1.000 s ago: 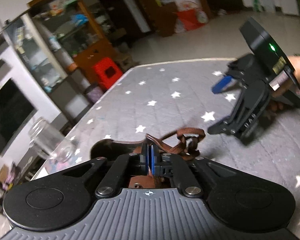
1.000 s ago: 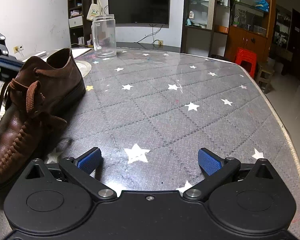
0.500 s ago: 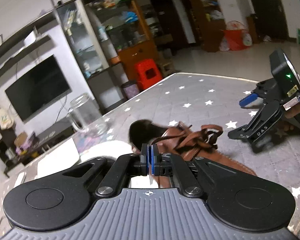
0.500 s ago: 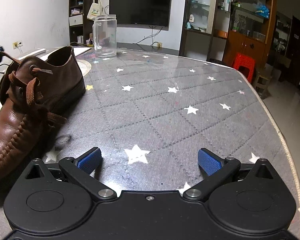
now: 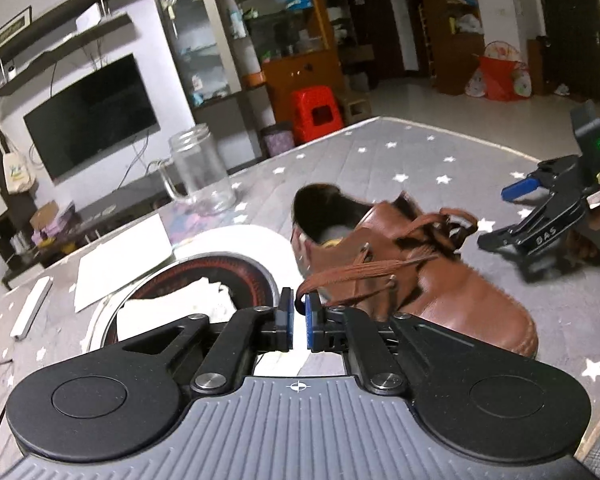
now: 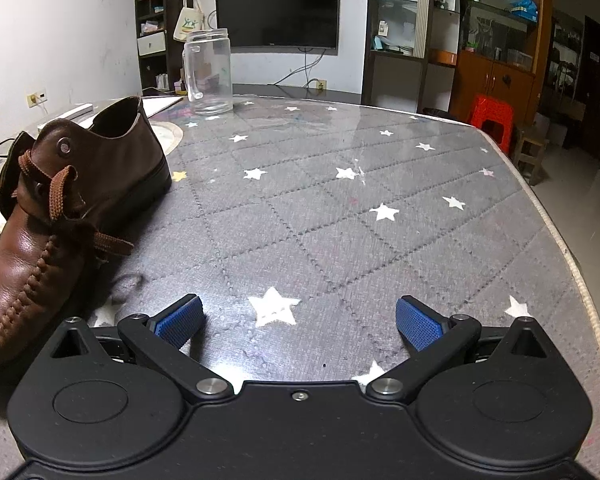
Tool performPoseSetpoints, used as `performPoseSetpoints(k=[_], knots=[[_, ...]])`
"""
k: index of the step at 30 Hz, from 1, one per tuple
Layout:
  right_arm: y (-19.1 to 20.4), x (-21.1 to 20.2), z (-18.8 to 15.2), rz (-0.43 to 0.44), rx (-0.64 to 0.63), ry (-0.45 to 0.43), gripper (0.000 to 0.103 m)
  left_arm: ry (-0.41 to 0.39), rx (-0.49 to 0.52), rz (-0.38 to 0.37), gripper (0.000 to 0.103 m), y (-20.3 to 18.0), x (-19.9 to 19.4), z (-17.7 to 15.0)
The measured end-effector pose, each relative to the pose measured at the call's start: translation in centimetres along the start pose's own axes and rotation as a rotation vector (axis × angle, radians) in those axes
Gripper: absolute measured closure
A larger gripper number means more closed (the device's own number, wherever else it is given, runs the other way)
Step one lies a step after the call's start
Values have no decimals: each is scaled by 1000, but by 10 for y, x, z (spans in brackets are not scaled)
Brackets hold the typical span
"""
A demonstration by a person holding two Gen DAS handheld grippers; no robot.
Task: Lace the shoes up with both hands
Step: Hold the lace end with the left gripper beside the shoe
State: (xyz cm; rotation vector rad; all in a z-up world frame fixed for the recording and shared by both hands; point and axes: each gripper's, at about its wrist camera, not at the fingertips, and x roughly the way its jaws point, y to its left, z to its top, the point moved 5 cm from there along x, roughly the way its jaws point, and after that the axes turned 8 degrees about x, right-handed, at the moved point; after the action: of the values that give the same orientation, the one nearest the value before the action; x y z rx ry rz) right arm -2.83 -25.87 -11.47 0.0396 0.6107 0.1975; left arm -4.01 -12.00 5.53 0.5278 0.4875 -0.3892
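A brown leather shoe (image 5: 452, 300) lies on the star-patterned table, toe toward the lower right in the left wrist view. Its brown lace (image 5: 364, 272) runs taut from the eyelets to my left gripper (image 5: 299, 312). That gripper's jaws are opening: a narrow gap shows between the blue pads, and the lace end lies in it at the tips, no longer pressed. My right gripper (image 6: 300, 320) stands wide open and empty over the table, to the right of the shoe (image 6: 40, 240). A loose lace loop (image 6: 60, 196) hangs over the shoe's tongue. From the left wrist, the right gripper (image 5: 504, 216) appears beyond the shoe.
A glass jar (image 5: 200, 172) stands behind the shoe, also seen as the jar (image 6: 208, 72) from the right. A round white appliance (image 5: 240, 240) with crumpled paper on it and a white sheet (image 5: 120, 260) lie left of the shoe. The table's edge (image 6: 560, 240) curves along the right.
My left gripper swung and rolled, drawing the lace out taut from the shoe, and its pads have parted slightly from fully shut. The right gripper has stayed still and open.
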Motion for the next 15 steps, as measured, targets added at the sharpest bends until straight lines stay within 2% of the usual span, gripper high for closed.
performPoseSetpoints(k=[3, 8, 15], knots=[[0, 0, 0, 5, 8, 1, 0, -10, 8, 23, 71, 4, -2, 5], [-1, 0, 0, 9, 13, 2, 0, -52, -25, 19, 67, 16, -7, 24], [-1, 0, 0, 10, 14, 2, 0, -106, 14, 77, 60, 26, -16, 51]])
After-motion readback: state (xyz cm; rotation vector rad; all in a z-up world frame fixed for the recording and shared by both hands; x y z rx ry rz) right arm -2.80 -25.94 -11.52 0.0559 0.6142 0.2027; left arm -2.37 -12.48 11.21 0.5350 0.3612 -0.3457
